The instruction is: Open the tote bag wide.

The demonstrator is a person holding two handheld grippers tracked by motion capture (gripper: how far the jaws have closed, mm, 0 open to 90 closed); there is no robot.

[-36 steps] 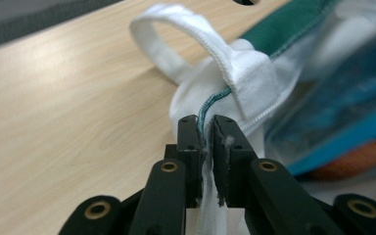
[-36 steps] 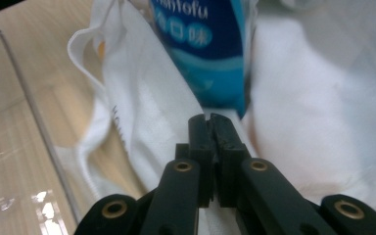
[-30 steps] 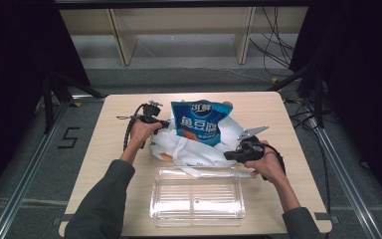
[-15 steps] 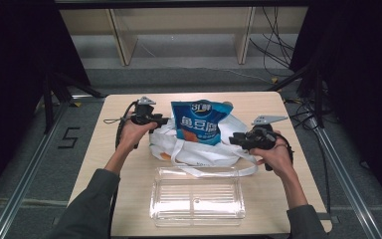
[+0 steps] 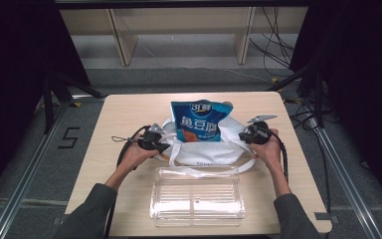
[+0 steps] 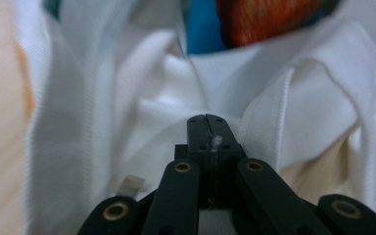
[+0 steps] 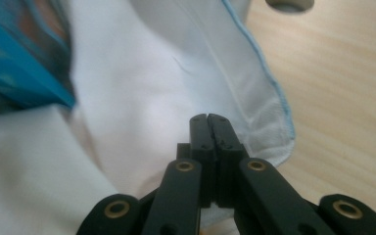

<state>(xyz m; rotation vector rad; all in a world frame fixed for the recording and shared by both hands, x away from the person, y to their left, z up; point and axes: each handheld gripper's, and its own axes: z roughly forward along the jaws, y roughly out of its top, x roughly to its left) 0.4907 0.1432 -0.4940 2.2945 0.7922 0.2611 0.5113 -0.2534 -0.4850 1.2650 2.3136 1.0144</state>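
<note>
A white cloth bag (image 5: pixel 204 152) lies on the table with a blue snack packet (image 5: pixel 200 122) standing out of its mouth. My left gripper (image 5: pixel 161 147) is at the bag's left edge. Its jaws have just been closing and now stand shut (image 6: pixel 208 118), with folds of the bag (image 6: pixel 142 98) drawn to the tips and a white tuft pinched between them. My right gripper (image 5: pixel 243 135) is at the bag's right corner. Its jaws have also just closed (image 7: pixel 208 117) and lie shut on top of the bag (image 7: pixel 152 73), with no cloth visible between them.
A clear plastic tray (image 5: pixel 196 201) lies in front of the bag, near the table's (image 5: pixel 124 114) front edge. The bag's straps trail toward it. Bare wood (image 7: pixel 342 98) lies right of the bag. Shelving and cables stand beyond the table.
My left hand has come toward the person, down to the bag's left edge. My right hand has shifted up to the bag's right corner. The bag and packet have stayed roughly in place.
</note>
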